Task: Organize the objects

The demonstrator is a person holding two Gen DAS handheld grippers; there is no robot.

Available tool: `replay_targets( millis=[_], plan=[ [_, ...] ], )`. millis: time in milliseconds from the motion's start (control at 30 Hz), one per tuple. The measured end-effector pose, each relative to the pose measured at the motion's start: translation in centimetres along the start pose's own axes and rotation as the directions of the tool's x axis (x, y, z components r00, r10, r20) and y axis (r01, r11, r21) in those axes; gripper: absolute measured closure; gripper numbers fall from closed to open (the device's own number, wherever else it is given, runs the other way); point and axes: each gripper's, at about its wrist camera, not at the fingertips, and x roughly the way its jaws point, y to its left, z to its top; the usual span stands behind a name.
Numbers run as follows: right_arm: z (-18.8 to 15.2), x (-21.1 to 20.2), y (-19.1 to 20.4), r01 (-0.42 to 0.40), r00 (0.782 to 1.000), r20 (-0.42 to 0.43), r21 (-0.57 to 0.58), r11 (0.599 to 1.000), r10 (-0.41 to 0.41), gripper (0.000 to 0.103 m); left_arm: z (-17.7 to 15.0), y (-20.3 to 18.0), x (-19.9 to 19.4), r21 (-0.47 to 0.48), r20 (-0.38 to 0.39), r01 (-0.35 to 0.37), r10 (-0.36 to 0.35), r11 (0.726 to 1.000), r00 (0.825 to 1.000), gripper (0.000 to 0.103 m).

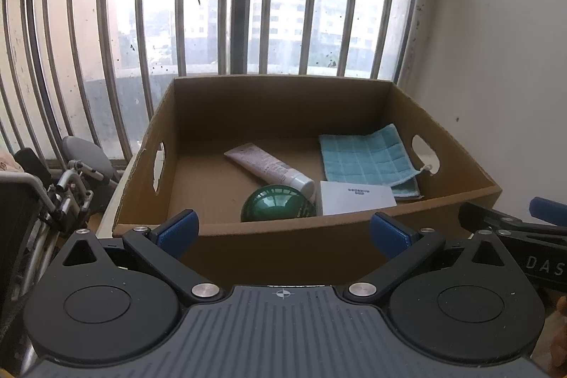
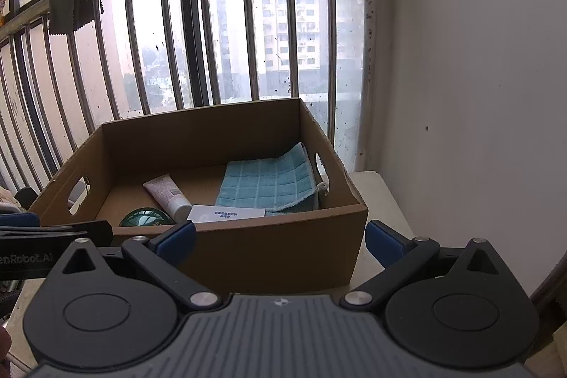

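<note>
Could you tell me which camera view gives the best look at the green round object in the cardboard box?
The left wrist view: the green round object shows most of its glossy dome beside the white tube. In the right wrist view, the cardboard box front wall hides all but its top.

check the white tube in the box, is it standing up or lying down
Lying down. The tube rests flat on the cardboard box floor, cap end near the green ball.
</note>
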Motion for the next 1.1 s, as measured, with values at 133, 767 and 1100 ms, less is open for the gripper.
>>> replay_targets(
  millis=[133,767,1100],
  plan=[
    [-0.03,-0.16,0.10,-0.001,1.000,0.002,-0.002,1.000,0.001,0.000,-0.10,-0.01,-0.09,-0.002,-0.004,-0.003,0.003,1.000,1.000,0.000],
    [-0.11,-0.48,0.29,-0.006,1.000,-0.008,0.006,1.000,0.006,0.000,-0.17,0.30,-0.45,-0.010,-0.009,-0.008,0.008,1.000,1.000,0.000],
    [-0.10,-0.73,0.66,-0.001,1.000,-0.004,-0.005,1.000,0.001,0.000,-0.16,0.43,-0.51,-0.008,-0.008,-0.011,0.010,1.000,1.000,0.000]
  ],
)
